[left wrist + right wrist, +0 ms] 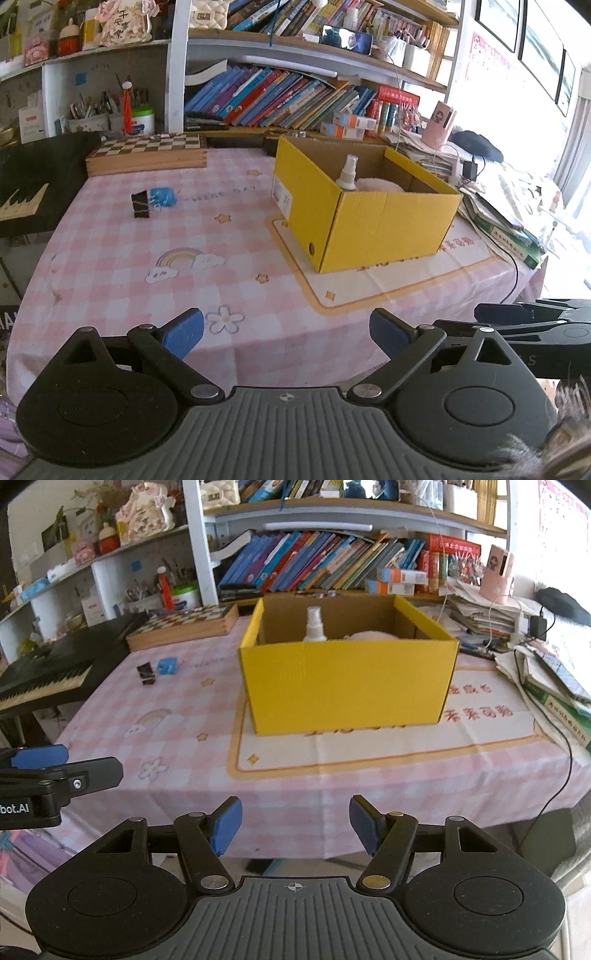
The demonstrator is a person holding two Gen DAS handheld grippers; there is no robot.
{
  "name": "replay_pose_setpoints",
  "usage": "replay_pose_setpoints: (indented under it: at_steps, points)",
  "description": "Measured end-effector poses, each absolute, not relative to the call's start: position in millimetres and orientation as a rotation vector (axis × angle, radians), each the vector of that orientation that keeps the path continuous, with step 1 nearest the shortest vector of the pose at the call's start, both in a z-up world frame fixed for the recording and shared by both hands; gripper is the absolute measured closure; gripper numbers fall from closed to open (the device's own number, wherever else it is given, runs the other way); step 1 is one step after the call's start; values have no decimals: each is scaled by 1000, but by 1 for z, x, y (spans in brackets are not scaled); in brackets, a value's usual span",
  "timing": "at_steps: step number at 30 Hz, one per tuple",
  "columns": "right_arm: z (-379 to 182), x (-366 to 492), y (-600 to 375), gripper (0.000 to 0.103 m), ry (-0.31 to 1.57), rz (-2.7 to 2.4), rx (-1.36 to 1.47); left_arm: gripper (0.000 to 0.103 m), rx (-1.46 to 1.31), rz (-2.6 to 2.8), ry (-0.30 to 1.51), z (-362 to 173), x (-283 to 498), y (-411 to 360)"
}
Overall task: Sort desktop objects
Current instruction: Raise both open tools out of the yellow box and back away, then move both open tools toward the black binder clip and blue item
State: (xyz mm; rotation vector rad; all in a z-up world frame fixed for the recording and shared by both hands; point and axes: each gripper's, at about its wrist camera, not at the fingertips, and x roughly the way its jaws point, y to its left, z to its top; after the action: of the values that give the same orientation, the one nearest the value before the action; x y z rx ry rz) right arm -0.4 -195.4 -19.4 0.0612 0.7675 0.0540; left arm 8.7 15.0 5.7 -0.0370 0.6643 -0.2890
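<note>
Both tools hang at the near table edge, jaws spread wide and empty. The black binder clip (141, 204) and blue cube (163, 197) sit touching, far-left of the yellow box (369, 225). The left gripper (286, 334) looks nearer than the right gripper (295, 825).

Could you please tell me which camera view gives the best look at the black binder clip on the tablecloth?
The left wrist view: the black binder clip is larger there, and its wire handles show, beside the small blue object. In the right wrist view the clip is smaller, farther off and blurrier, at the left of the yellow box.
</note>
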Motion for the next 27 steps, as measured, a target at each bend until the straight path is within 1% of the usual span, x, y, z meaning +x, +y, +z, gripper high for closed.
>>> replay_pose_setpoints:
  at_steps: [27]
  points:
    - [-28,1,-111,37,792,176,9,6,-63,-190,663,0,-14,95]
